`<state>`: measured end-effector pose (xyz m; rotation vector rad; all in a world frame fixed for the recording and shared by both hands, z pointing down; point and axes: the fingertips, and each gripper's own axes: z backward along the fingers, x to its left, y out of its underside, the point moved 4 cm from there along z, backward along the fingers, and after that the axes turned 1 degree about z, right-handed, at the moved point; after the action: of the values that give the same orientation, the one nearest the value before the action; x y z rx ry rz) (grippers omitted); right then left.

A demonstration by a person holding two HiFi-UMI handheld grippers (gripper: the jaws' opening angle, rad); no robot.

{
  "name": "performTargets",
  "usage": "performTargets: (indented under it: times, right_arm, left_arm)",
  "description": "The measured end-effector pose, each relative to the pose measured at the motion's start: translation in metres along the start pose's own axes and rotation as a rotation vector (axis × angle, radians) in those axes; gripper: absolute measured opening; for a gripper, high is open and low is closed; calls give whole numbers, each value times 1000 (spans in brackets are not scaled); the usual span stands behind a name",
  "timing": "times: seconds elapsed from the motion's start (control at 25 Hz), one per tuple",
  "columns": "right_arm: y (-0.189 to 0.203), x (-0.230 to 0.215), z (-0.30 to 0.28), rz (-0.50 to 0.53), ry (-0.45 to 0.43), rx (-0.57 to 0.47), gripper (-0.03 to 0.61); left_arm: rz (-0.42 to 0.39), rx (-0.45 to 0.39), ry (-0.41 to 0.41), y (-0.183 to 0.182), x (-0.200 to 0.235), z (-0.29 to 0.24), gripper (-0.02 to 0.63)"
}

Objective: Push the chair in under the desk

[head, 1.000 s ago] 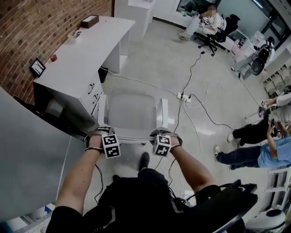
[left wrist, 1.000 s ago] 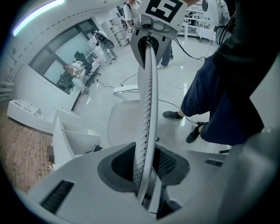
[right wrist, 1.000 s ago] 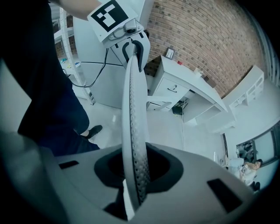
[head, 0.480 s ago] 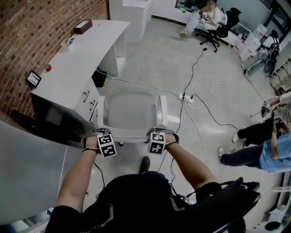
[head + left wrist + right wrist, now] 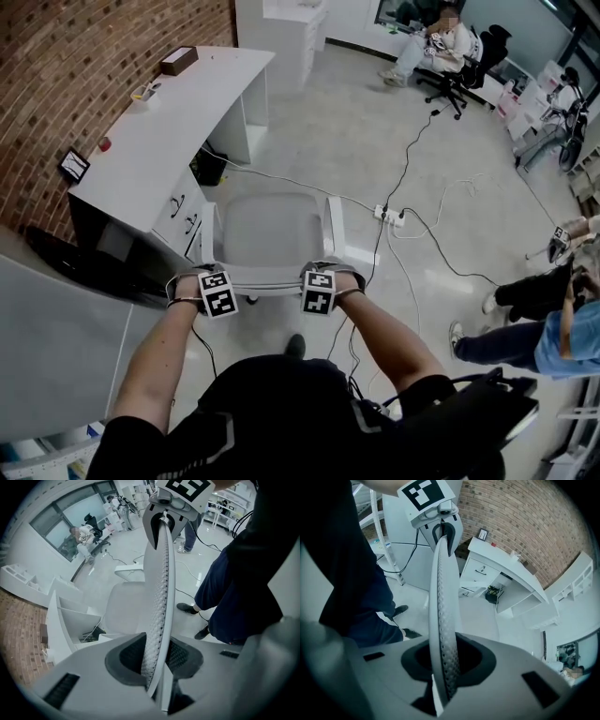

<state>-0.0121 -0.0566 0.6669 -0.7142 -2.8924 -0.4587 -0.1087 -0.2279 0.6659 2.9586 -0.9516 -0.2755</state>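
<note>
Head view: pale grey floor, brick wall at left, white tabletop along it with a small brown box, contents not visible. Open bay under the desk holds a dark object and cables. Power strip lies on the floor. White chair stands just beside the desk's drawers, not under the desk. Left hand-held gripper and right hand-held gripper sit on the top edge of its backrest, apart from each other, each clamped on the mesh rim. Seated person far back.
</note>
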Motion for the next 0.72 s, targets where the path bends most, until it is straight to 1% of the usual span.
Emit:
performTargets:
  times: [0.2, 0.4, 0.56, 0.72]
  right_arm:
    - [13, -19, -2, 44, 0, -10, 72]
    - [22, -45, -3, 75, 10, -19, 74]
    - [25, -54, -9, 90, 6, -26, 74]
    - [27, -77, -14, 108, 8, -28, 75]
  left_arm:
    - [36, -3, 1, -14, 8, -4, 97]
    - [61, 1, -26, -26, 25, -5, 95]
    - [64, 0, -33, -29, 30, -10, 92]
    - [85, 4, -43, -33, 49, -14, 92]
